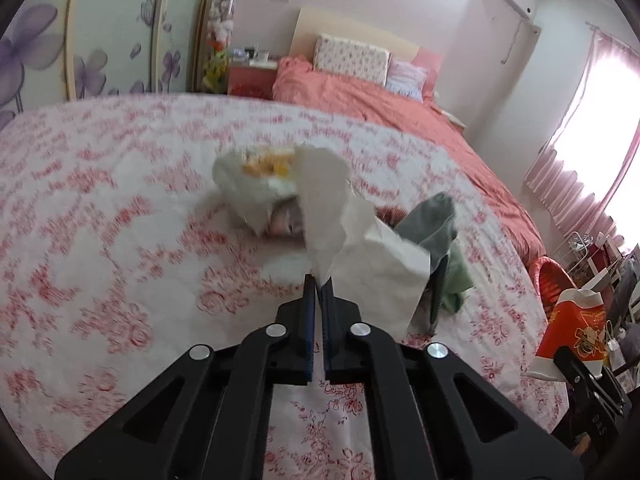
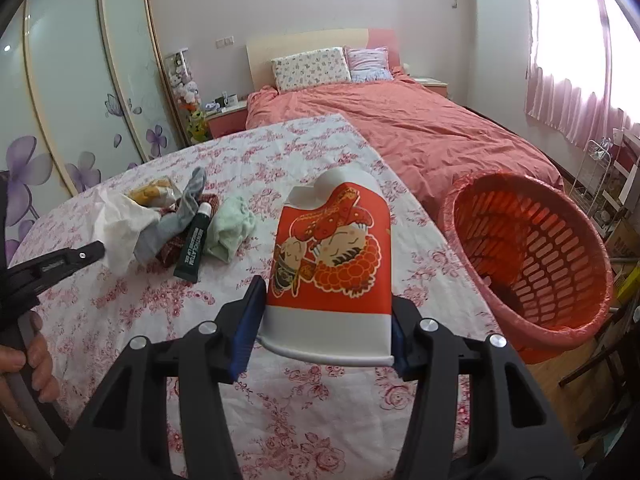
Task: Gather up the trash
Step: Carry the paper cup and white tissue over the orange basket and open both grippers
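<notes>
My left gripper [image 1: 319, 285]: jaws pressed nearly together, pinching the lower edge of a crumpled white paper tissue [image 1: 344, 216], which stands up and fans out above and ahead of my fingertips, lifted off the table.

My right gripper [image 2: 326, 320]: jaws spread to the width of a red-and-white printed paper carton with a cartoon figure [image 2: 332, 252] and clamped on its two sides near the base; the carton stands upright between my blue pads [image 2: 246, 332].

Below both grippers: a table under a white cloth with a red floral print [image 2: 140, 300].

Ahead-left of the right jaws, a loose pile on the cloth: a clear wrapper with yellow contents [image 2: 154, 194], a grey sock [image 2: 176, 216], a dark green tube with white lettering and a white cap [image 2: 194, 244], and a pale green folded cloth [image 2: 232, 228] just right of the tube. The tissue [image 2: 120, 224] sits at the pile's left edge, at the tip of the left gripper [image 2: 90, 253].

Right of the right jaws, off the table edge: a red slotted plastic basket lined with a red bag [image 2: 532, 256], mouth tilted toward me.

Left view is motion-blurred; pile details unclear there.
</notes>
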{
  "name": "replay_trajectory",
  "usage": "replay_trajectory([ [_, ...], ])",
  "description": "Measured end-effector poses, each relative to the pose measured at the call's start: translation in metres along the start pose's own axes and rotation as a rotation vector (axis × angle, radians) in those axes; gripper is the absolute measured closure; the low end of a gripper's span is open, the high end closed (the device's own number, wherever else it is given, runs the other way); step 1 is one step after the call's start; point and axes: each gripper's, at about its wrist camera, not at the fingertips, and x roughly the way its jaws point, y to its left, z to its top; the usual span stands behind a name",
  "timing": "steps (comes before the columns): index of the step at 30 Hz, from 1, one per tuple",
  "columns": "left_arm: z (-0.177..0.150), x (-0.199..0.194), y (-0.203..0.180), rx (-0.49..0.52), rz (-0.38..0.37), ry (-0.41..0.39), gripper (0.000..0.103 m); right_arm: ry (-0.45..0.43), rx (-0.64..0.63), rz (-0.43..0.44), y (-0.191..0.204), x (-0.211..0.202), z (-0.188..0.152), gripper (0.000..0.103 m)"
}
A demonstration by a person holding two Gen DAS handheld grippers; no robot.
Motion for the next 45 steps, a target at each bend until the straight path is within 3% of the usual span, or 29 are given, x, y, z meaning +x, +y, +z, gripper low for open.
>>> replay_trajectory([
  [9,0.007,-0.032,-0.021,0.047,-0.01,-0.076,0.102,-0.047,0.004,0.0,-0.008,-0.024,0.003,0.051],
  [21,0.008,-0.054,-0.07,0.104,-0.105,-0.131,0.102,-0.091,0.06,-0.04,-0.044,-0.046,0.005,0.051],
  [31,-0.006,-0.041,-0.141,0.208,-0.217,-0.116,0.102,-0.125,0.105,-0.122,-0.094,-0.053,0.014,0.051],
  [45,-0.028,0.003,-0.231,0.308,-0.355,-0.036,0.102,-0.138,0.206,-0.222,-0.18,-0.044,0.021,0.051],
])
